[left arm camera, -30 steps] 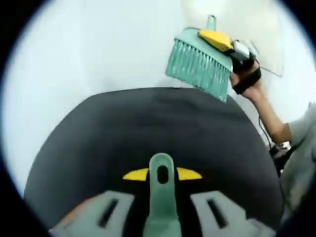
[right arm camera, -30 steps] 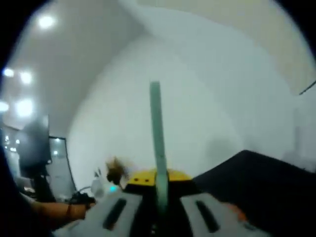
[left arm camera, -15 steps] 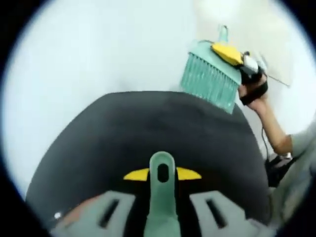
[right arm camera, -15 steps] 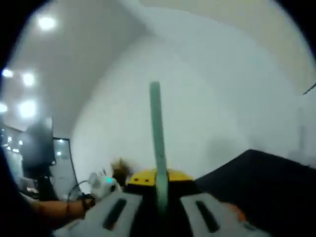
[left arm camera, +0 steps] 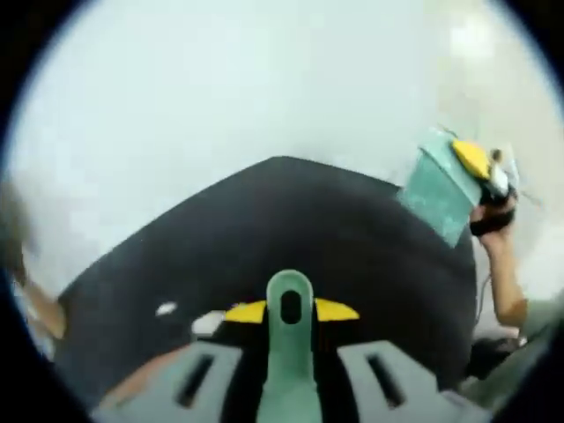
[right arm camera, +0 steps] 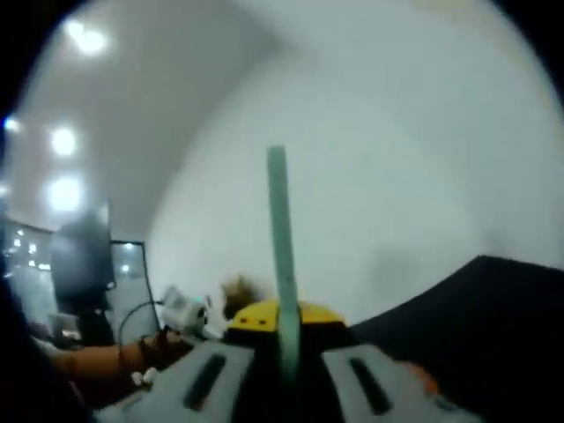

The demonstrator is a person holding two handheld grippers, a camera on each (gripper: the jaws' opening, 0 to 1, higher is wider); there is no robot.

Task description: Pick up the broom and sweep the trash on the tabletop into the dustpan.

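My left gripper is shut on the green dustpan handle, which has a hole at its tip and stands up between the yellow pads. Beyond it lies the black tabletop. Two small white scraps of trash lie on it at the near left. At the far right edge, a green broom head hangs bristles down, carried by the right gripper in a person's hand. My right gripper is shut on the thin green broom handle, which points straight up in the right gripper view.
A white wall fills the background behind the table. In the right gripper view the black tabletop shows at the lower right. A person's hand holds a white device at the lower left, with ceiling lights and a dark screen behind.
The left gripper view has swung, bringing the white scraps into sight. The broom head has dropped from above the far edge to the table's right edge. The right gripper view barely shifted.
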